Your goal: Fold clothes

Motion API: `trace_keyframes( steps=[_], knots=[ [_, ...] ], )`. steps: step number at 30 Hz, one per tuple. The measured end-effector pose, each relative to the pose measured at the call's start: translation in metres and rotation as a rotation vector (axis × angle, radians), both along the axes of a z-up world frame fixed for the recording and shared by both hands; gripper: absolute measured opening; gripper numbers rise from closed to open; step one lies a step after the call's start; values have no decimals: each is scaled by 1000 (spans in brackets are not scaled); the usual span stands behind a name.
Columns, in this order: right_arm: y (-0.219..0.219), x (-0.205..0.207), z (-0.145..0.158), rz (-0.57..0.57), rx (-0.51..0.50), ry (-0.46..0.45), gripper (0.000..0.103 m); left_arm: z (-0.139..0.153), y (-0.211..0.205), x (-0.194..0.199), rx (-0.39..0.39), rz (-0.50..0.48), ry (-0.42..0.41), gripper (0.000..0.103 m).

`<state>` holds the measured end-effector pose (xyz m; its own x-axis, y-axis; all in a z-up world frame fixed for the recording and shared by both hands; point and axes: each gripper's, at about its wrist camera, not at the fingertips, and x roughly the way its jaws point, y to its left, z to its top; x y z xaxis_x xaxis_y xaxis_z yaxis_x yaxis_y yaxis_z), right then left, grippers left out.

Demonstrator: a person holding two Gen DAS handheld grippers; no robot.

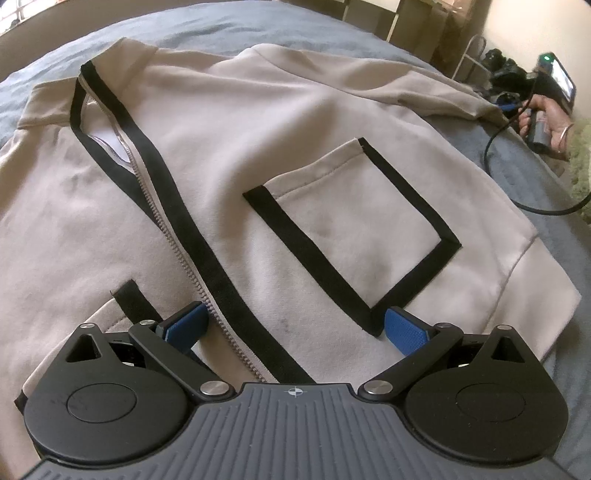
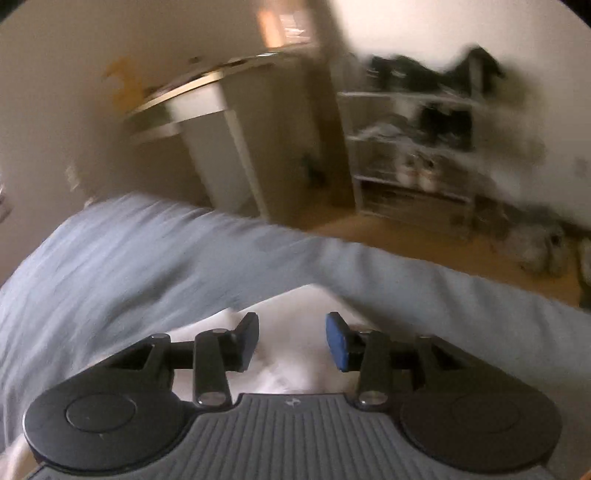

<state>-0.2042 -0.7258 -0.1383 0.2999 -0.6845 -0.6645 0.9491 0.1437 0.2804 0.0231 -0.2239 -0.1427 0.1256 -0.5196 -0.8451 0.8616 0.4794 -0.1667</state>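
While the left gripper (image 1: 295,326) hovers spread wide over the hem of the beige jacket (image 1: 258,177) lying flat on the grey bed (image 1: 258,22), I'd have the half-open, empty right gripper (image 2: 291,341) pinch its far sleeve cleanly.

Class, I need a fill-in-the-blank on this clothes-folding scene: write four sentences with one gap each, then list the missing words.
1. The beige jacket lies spread on a ____ bedsheet.
2. Its zipper and pocket are edged with ____ trim.
3. The left tool hovers over the jacket with its jaws ____.
4. The pads of both tools are coloured ____.

Missing words: grey; black; open; blue
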Motion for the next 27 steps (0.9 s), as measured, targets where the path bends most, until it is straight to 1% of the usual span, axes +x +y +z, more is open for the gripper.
trace_keyframes(
  steps=[1,5,8,13,14,18,21,23,27],
  knots=[
    [-2,-8,1,-23,15,-34,43,0,0,1,-1,-1,5,102],
    [3,-34,7,-65,28,-104,43,1,1,3,-7,-3,19,102],
    [17,-45,17,-66,36,-112,43,0,2,4,-15,-2,25,102],
    [35,-33,30,25,54,-200,43,0,3,5,-27,0,35,102],
    [42,-28,34,52,60,-202,43,0,3,6,-30,1,37,102],
    [65,-7,48,139,69,-155,43,1,4,9,-36,30,57,101],
    [80,10,53,190,75,-135,43,2,4,10,-33,46,60,101],
    [90,20,55,227,89,-139,43,2,5,11,-30,50,59,101],
    [107,31,60,286,88,-88,43,2,5,11,-26,61,55,101]
  ],
)
